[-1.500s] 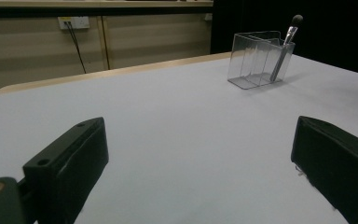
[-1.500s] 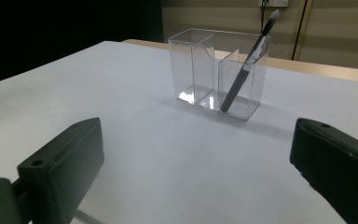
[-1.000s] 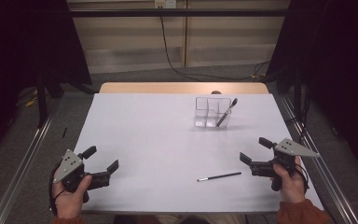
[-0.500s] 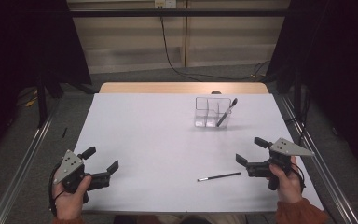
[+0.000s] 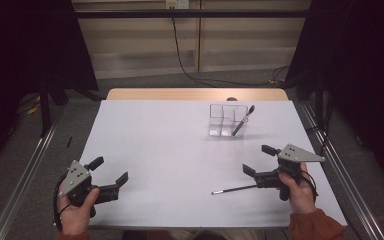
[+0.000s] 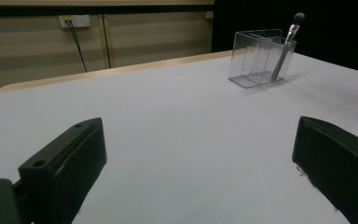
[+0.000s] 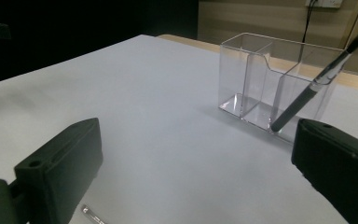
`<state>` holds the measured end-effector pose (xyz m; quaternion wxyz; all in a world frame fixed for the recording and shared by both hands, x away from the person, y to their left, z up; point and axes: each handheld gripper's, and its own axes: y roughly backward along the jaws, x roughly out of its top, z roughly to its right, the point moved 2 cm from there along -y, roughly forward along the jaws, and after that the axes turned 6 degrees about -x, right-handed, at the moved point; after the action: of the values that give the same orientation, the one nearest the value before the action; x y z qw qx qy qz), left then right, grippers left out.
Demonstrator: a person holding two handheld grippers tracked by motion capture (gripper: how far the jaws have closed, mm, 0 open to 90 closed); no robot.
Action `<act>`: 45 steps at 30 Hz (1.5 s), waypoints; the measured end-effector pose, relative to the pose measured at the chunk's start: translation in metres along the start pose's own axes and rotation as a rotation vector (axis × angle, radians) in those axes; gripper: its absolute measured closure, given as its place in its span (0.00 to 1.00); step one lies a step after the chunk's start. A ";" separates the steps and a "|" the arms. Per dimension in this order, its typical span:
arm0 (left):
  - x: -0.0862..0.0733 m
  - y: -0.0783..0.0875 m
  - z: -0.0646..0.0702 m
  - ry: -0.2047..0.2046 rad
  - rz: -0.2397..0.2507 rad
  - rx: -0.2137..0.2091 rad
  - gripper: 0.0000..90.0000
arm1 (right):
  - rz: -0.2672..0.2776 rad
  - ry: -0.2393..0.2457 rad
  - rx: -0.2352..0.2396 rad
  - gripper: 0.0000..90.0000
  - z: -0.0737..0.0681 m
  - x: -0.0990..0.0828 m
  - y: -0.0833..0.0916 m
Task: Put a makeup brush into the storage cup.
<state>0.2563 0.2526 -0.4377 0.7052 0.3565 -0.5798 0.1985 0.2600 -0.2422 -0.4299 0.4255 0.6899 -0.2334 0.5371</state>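
A clear divided organizer (image 5: 223,120) stands at the back right of the white table, with a dark brush (image 5: 243,119) leaning in its right compartment. A second thin brush (image 5: 235,189) lies flat near the front right. My right gripper (image 5: 255,159) is open just above and to the right of that brush, apart from it. My left gripper (image 5: 112,169) is open at the front left with nothing between its jaws. The left gripper view has the organizer (image 6: 256,58) and its brush (image 6: 286,44) far off. In the right gripper view the organizer (image 7: 270,88) is close ahead and the lying brush's tip (image 7: 91,214) shows at the bottom.
The white table surface (image 5: 170,145) ends in a wooden strip (image 5: 195,94) at the back. Metal rails (image 5: 347,185) run along both sides. A cable (image 5: 180,55) hangs down the back wall.
My right gripper has shifted a little to the left, closer to the brush lying on the table. The left gripper and both brushes have stayed put.
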 end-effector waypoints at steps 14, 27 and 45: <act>0.000 0.001 0.001 0.000 0.006 0.001 0.03 | 0.011 0.020 0.063 0.00 -0.010 0.021 -0.032; 0.000 0.001 0.001 -0.003 -0.002 0.000 0.03 | -0.024 0.045 0.113 0.00 -0.014 0.021 -0.042; 0.000 0.000 0.001 -0.001 -0.003 0.002 0.03 | -0.130 0.099 0.188 0.00 -0.016 0.024 -0.055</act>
<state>0.2559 0.2522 -0.4379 0.7047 0.3581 -0.5797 0.1978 0.3018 -0.1969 -0.4253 0.4040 0.7130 -0.1155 0.5613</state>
